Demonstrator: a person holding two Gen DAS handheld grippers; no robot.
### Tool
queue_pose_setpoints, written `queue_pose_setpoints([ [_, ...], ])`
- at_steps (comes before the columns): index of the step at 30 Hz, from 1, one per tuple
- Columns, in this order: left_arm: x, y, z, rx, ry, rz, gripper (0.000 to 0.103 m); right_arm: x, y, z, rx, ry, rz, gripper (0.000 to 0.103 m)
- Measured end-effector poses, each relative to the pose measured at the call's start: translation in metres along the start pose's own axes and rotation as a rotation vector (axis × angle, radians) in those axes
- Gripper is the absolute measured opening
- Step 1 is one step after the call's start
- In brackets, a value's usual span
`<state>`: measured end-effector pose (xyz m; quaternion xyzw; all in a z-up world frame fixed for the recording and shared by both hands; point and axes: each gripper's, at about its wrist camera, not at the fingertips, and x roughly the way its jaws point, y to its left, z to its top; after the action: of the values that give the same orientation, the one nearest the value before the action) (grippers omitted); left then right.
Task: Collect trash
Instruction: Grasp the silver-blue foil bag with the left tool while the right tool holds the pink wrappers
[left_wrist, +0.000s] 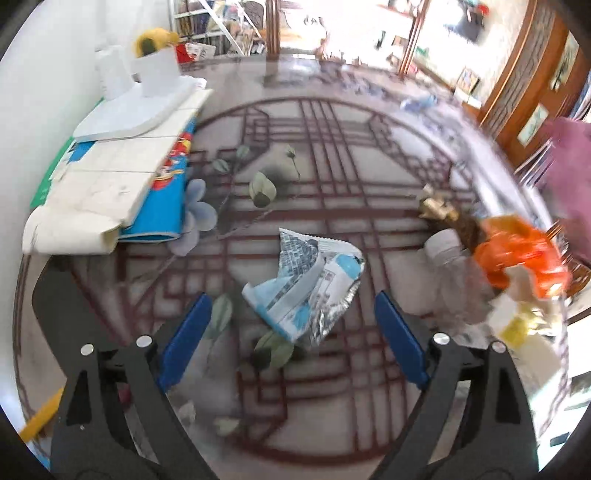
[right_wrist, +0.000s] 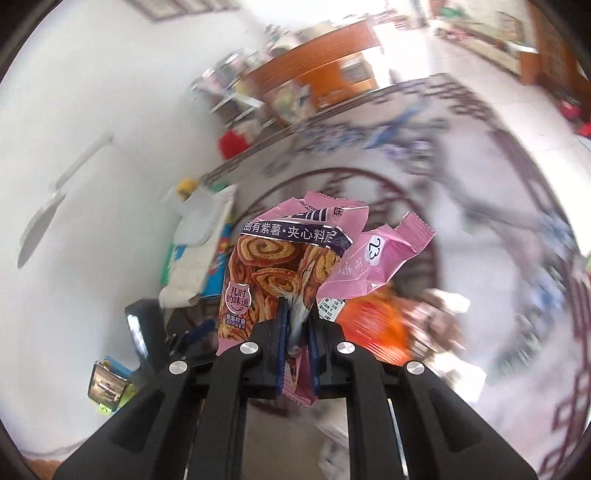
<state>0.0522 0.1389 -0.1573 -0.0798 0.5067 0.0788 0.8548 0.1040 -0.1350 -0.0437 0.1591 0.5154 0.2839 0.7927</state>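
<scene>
Right gripper (right_wrist: 295, 332) is pinching a pink wrapper (right_wrist: 295, 254); left gripper (left_wrist: 291, 321) is gaping around a blue wrapper (left_wrist: 306, 284), untouched.

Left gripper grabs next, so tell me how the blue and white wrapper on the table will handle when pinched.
The blue and white wrapper is crumpled film with a silvery torn edge, so it probably crushes flat rather than resisting. It looks empty, so likely very light. On the glossy table it may slide if nudged by the open left gripper.
</scene>
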Motion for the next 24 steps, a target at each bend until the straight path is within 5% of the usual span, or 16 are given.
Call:
queue_pose_setpoints([
  [2,0.012,-0.006,0.004,0.017,0.019,0.015,0.087,-0.018,-0.015,-0.014,0.041,-0.037,-0.021,0.009],
  [4,0.018,-0.009,0.004,0.018,0.029,0.017,0.074,-0.029,-0.024,-0.023,0.061,-0.064,-0.038,0.009],
  [8,0.029,-0.007,0.004,-0.037,0.08,0.003,0.035,-0.049,-0.037,-0.043,0.083,-0.097,-0.075,0.009],
  [15,-0.007,-0.012,-0.008,-0.085,0.004,-0.02,0.032,-0.075,-0.051,-0.053,0.114,-0.179,-0.105,0.01],
  [24,-0.087,-0.056,-0.009,-0.065,-0.163,-0.147,0.032,-0.084,-0.062,-0.054,0.125,-0.218,-0.118,0.01],
])
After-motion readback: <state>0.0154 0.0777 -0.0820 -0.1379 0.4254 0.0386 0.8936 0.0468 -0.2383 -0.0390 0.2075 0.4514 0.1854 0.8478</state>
